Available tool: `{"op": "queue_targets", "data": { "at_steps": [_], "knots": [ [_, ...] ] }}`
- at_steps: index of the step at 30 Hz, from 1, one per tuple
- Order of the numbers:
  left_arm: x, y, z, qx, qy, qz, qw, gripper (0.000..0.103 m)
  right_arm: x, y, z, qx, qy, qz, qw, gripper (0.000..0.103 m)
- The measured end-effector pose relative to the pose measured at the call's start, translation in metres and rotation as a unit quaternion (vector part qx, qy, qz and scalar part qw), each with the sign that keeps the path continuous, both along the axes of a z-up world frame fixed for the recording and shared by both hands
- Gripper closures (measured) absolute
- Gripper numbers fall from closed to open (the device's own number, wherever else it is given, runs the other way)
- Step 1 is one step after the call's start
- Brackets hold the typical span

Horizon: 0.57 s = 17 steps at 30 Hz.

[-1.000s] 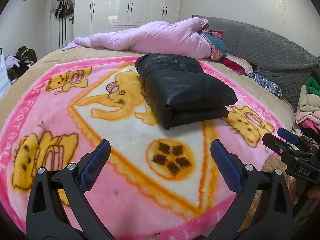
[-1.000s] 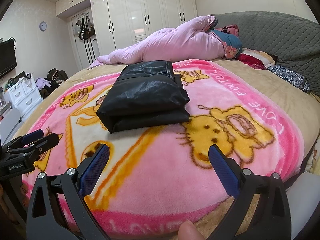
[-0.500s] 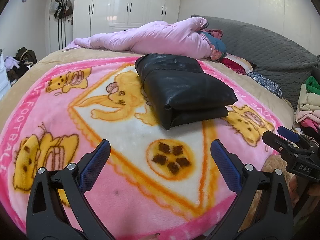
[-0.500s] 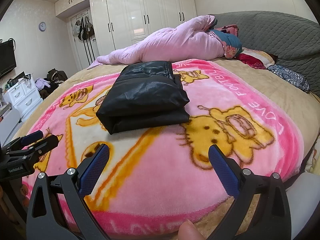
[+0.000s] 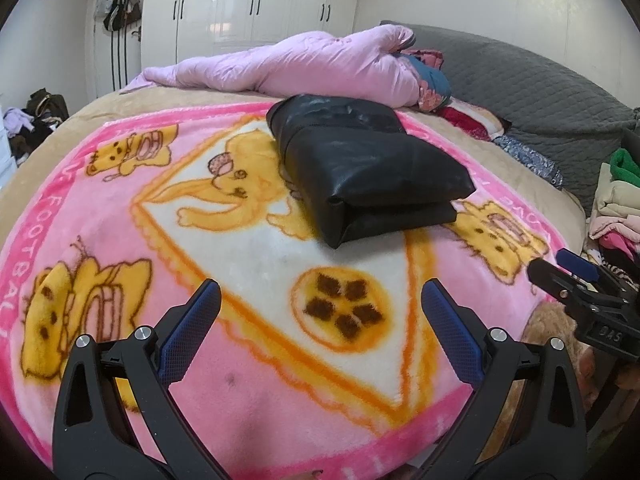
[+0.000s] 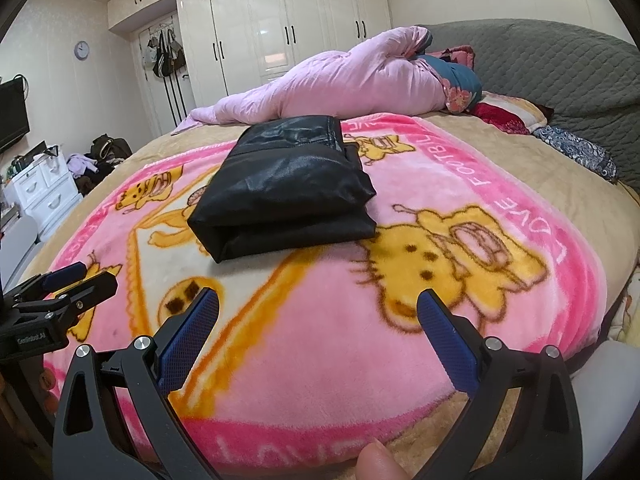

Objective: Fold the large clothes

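Observation:
A black leather garment [image 5: 368, 168] lies folded into a compact stack on the pink cartoon blanket [image 5: 120, 208]; it also shows in the right wrist view [image 6: 284, 184]. My left gripper [image 5: 320, 292] is open and empty, held back over the blanket's near edge, well short of the garment. My right gripper [image 6: 318, 304] is open and empty too, at the near edge to the right of the left one. Each gripper shows in the other's view: the right one [image 5: 580, 280] at the right edge, the left one [image 6: 64, 284] at the left edge.
A pink quilt [image 5: 304, 64] lies bundled across the bed's far side, before the grey headboard [image 5: 532, 84]. A pile of clothes [image 5: 616, 200] sits at the bed's right. White wardrobes [image 6: 288, 28] and a white drawer unit [image 6: 40, 192] stand beyond the bed.

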State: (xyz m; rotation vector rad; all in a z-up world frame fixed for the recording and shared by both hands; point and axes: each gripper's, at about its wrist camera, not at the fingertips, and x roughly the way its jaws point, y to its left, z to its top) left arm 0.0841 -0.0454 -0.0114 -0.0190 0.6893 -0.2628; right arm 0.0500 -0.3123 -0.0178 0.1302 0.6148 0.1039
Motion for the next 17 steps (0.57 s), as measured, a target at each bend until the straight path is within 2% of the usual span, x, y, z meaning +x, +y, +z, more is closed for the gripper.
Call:
{"op": "queue_targets", "data": {
  "at_steps": [4,6,9,11,12,15,17],
  "knots": [
    [0.005,0.003,-0.012,0.02,0.023,0.018,0.9994,0.009,-0.01,-0.018,-0.004,0.013,0.002,-0.033,0.999,0.004],
    [0.007,0.011,-0.018,0.015,0.033,0.018,0.9992,0.009,-0.017,-0.034,-0.006,0.012,-0.002,-0.06,0.998,0.004],
    [0.012,0.033,-0.023,0.009,0.042,0.047,0.998,0.009,-0.032,-0.075,-0.009,0.017,-0.008,-0.129,0.991,0.004],
    [0.022,0.069,-0.026,-0.006,0.055,0.086,0.9948,0.009,-0.045,-0.115,-0.016,0.018,-0.009,-0.202,0.979,0.004],
    [0.025,0.082,-0.026,-0.012,0.058,0.097,0.9935,0.009,-0.051,-0.134,-0.02,0.017,-0.007,-0.235,0.972,0.004],
    [0.036,0.159,-0.02,-0.017,0.054,0.175,0.983,0.009,-0.078,-0.202,-0.041,0.02,0.013,-0.364,0.931,0.004],
    [0.041,0.204,-0.016,-0.006,0.047,0.22,0.9742,0.009,-0.102,-0.248,-0.057,0.015,0.033,-0.458,0.888,0.004]
  ]
}}
